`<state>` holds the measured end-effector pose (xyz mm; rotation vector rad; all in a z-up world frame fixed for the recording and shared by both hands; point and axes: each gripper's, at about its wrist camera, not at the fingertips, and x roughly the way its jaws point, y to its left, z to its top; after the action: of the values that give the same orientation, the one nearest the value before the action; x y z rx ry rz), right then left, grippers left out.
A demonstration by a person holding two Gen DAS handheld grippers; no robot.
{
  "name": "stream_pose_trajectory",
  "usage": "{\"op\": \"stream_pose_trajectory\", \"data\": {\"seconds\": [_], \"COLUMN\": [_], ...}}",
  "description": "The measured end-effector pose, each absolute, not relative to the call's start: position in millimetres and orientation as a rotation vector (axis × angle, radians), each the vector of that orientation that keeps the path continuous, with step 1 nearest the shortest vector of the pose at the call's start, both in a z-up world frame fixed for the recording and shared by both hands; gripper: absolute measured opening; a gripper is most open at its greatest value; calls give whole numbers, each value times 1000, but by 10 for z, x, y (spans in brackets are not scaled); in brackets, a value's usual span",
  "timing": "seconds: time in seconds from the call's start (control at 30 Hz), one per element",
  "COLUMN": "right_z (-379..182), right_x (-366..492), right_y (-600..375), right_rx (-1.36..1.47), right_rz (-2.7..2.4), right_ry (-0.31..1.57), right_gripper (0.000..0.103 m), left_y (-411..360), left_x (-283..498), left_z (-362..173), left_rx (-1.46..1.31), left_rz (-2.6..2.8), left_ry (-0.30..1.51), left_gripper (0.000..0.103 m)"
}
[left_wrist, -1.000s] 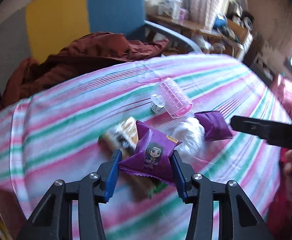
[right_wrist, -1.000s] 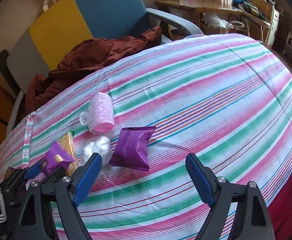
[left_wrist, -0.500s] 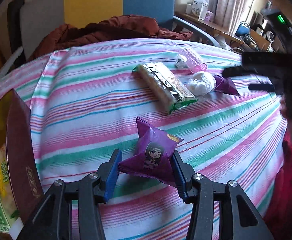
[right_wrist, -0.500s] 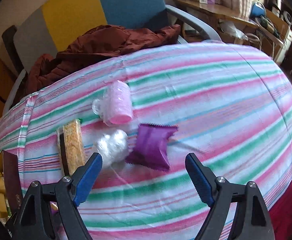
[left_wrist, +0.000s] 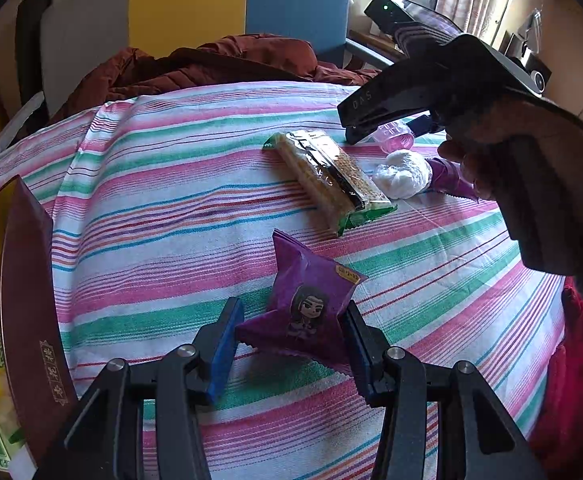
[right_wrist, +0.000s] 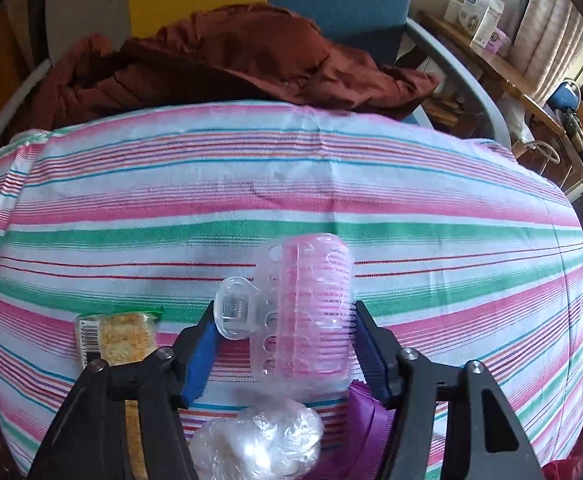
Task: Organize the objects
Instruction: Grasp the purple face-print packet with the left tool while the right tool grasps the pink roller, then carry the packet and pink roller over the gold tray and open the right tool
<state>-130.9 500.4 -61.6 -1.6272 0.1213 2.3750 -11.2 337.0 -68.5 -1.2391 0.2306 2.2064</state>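
Left wrist view: left gripper (left_wrist: 291, 340) pinches a purple snack packet (left_wrist: 307, 312) with a cartoon face, blue pads pressed on both sides, packet held up off the striped tablecloth (left_wrist: 151, 208). Beyond it a long green-ended cracker pack (left_wrist: 327, 176) lies flat on the cloth. Just right of that sits a white plastic-wrapped ball (left_wrist: 403, 174), touching a second purple packet (left_wrist: 451, 180), which is partly hidden. Right gripper seen from the side at top right, a hand (left_wrist: 511, 152) around its handle, its tip over a pink hair-roller clip (left_wrist: 395, 140). Dark red box (left_wrist: 31, 320) at left edge with packets inside. Brown jacket (left_wrist: 211, 64) on a chair behind the table.

Right wrist view: right gripper (right_wrist: 283, 336) points down at the pink hair-roller clip (right_wrist: 303, 308), which lies on the cloth between the blue pads. Jaws have just been closing; right pad at the clip's bristles, left pad at its clear hinge tab, firm squeeze cannot be told. White ball (right_wrist: 259, 444) just below the clip, purple packet (right_wrist: 367, 412) under the right finger, cracker pack (right_wrist: 119, 332) at left.
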Motion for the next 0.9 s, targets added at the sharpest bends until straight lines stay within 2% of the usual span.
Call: {"op": "stream_pose_trajectory", "data": {"seconds": [0.17, 0.37, 0.53, 0.9], "right_z": [-273, 210, -50, -193], "right_x": [-972, -153, 158, 82], "right_y": [4948, 4878, 4876, 4794], "right_rx": [-1533, -1340, -1372, -1434], "right_rz": [2478, 2614, 2577, 2562], "right_ry": [141, 387, 557, 414], "right_gripper": [62, 62, 62, 62], "left_y": [3387, 3415, 3407, 3232], "left_x": [-97, -13, 58, 412], "left_z": [-704, -720, -677, -154], "left_rx": [-1216, -1163, -1149, -1017], "left_rz": [2213, 2241, 2264, 2315], "left_ry": [245, 292, 321, 286], "left_gripper": [50, 50, 49, 49]}}
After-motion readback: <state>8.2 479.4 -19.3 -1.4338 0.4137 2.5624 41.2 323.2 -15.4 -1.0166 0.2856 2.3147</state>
